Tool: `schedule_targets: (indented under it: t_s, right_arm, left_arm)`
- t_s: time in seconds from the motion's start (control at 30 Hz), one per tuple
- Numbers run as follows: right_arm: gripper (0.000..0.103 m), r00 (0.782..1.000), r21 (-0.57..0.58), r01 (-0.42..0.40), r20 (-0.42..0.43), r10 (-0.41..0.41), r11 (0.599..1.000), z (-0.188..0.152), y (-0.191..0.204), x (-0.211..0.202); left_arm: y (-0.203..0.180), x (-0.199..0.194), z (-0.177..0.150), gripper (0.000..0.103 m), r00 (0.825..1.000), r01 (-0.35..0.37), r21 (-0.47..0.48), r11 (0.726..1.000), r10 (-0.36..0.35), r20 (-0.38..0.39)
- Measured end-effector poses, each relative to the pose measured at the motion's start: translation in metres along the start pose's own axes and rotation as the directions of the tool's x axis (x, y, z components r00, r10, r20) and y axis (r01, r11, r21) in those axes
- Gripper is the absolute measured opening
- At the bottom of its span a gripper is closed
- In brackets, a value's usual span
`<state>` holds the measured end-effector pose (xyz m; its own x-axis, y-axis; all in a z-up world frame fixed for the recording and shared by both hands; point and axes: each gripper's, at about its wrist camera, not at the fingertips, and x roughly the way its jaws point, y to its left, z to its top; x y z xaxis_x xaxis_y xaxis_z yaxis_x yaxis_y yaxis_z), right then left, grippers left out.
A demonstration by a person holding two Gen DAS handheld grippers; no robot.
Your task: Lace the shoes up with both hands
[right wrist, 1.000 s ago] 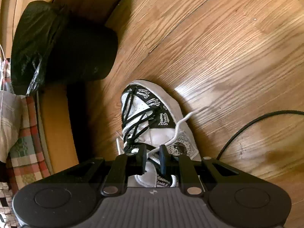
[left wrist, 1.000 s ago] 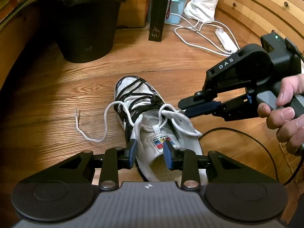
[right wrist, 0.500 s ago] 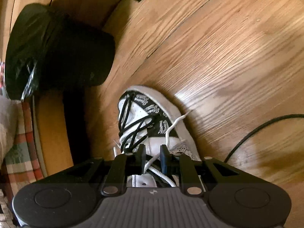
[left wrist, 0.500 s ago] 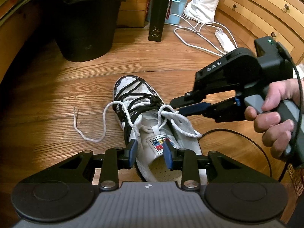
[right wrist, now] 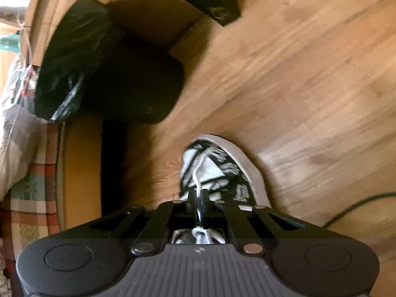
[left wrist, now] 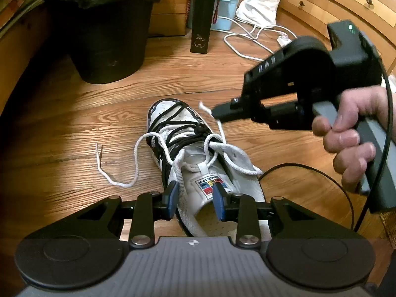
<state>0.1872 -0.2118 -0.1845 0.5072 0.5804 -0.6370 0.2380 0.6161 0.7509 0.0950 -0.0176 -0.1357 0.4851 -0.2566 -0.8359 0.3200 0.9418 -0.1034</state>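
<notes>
Right hand-held gripper (right wrist: 198,206) newly clamped on white lace (left wrist: 221,130), blurred.

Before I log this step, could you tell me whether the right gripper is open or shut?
Shut: the right gripper has just closed on the white lace, which runs taut up from the shoe.
</notes>
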Motion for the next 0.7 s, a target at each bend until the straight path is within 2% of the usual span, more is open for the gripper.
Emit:
schedule_targets:
  t_s: [0.07,0.17,0.23,0.3,0.37,0.43,0.47,0.57,0.7]
  right_arm:
    - [0.000,0.999,-0.012,-0.033,0.031,0.034,0.999,0.002,0.005,-0.004]
    - [0.000,0.999,-0.045,-0.026,0.028,0.027,0.999,0.010,0.013,-0.005]
    - [0.001,1.000,-0.065,-0.010,-0.004,0.010,0.998,0.009,0.015,-0.004]
    - [0.008,0.998,-0.085,0.017,-0.051,-0.021,0.996,0.006,0.017,-0.003]
    - [0.009,0.996,-0.106,0.005,-0.089,-0.014,0.994,0.002,0.018,-0.003]
    - [0.013,0.994,-0.190,0.023,-0.098,-0.042,0.981,-0.003,0.026,-0.008]
    - [0.016,0.993,-0.257,0.036,-0.097,-0.063,0.966,-0.005,0.033,-0.012]
    - [0.020,0.980,-0.494,0.074,-0.124,-0.155,0.866,-0.017,0.056,-0.019]
    - [0.021,0.955,-0.690,0.047,-0.180,-0.235,0.722,-0.040,0.069,-0.024]
  left_arm:
    - [0.000,0.000,0.000,0.035,1.000,-0.001,0.002,1.000,0.001,0.000]
    - [0.000,0.000,0.000,0.035,1.000,-0.002,0.003,1.000,0.002,0.000]
    - [0.000,0.000,0.000,0.035,1.000,-0.001,0.003,1.000,0.001,-0.001]
    - [0.000,-0.001,0.001,0.035,1.000,-0.001,0.002,1.000,0.001,-0.002]
    - [0.000,-0.001,0.001,0.035,1.000,-0.001,0.001,1.000,0.001,-0.003]
    - [0.001,-0.001,0.002,0.035,1.000,0.001,-0.004,1.000,-0.001,-0.003]
    - [0.002,-0.001,0.002,0.035,1.000,0.004,-0.013,1.000,-0.004,-0.002]
    - [0.005,0.000,0.003,0.035,1.000,0.015,-0.038,0.999,-0.015,-0.001]
    - [0.005,0.001,0.003,0.035,1.000,0.014,-0.038,0.999,-0.014,-0.003]
